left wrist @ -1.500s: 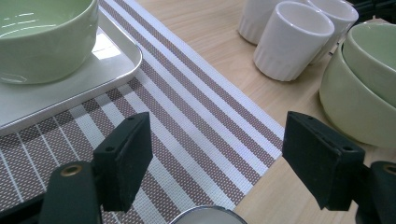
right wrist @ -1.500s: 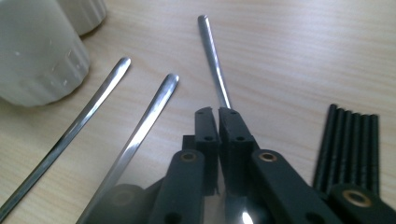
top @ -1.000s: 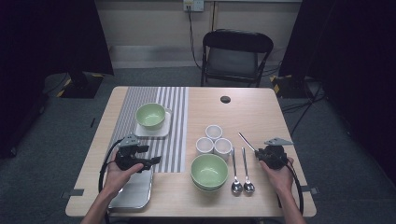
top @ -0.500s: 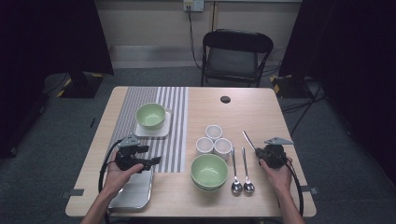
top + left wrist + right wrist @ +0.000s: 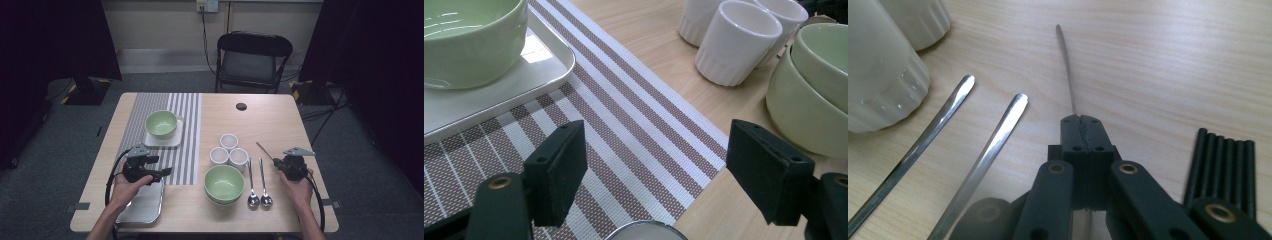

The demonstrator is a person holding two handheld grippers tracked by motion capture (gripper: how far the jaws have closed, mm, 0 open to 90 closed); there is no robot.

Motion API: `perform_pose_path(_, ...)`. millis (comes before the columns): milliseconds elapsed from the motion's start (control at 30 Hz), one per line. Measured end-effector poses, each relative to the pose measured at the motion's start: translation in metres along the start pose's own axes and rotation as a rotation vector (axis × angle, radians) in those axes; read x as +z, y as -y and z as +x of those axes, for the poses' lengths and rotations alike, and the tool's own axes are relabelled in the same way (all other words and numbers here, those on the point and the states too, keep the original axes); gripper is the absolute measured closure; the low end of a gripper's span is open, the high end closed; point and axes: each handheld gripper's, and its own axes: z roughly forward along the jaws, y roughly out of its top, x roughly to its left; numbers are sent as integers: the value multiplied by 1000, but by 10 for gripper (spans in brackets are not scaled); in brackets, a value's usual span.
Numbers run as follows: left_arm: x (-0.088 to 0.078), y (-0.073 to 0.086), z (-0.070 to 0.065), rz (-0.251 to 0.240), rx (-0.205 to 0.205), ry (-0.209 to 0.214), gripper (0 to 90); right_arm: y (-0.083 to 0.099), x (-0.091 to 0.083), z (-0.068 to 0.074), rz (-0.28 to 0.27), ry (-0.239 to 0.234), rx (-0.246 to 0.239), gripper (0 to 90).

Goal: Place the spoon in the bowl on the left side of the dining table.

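Slippage is the main risk. High view: right gripper [image 5: 288, 162] at 4 o'clock on the table [image 5: 280, 115] pinches one thin utensil [image 5: 263, 149], so a tilt could drop it onto the two spoons [image 5: 252, 185] beside. Three white cups [image 5: 229, 151], two stacked green bowls [image 5: 224, 183], one bowl on a square plate [image 5: 161, 124], one steel tray [image 5: 144, 206].

Left gripper view: left gripper [image 5: 656, 170] gapes, holding nothing, over the striped mat [image 5: 634, 140].

Right gripper view: jaws clamped on the utensil, which points to 12 o'clock.
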Motion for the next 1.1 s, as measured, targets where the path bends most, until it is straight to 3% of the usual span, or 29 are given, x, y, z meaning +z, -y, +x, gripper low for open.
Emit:
perform_pose_path(367,0,0,-1,3,3,0,243,0,1,-1,8,-4,8,900)
perform_pose_path(533,-1,0,0,3,6,-2,242,1,5,0,46,-4,-1,879)
perform_pose_path(733,-1,0,0,-4,2,-4,243,-1,2,3,35,18,-23,899)
perform_pose_path(1100,0,0,-1,1,4,0,243,-1,3,3,50,22,-20,895)
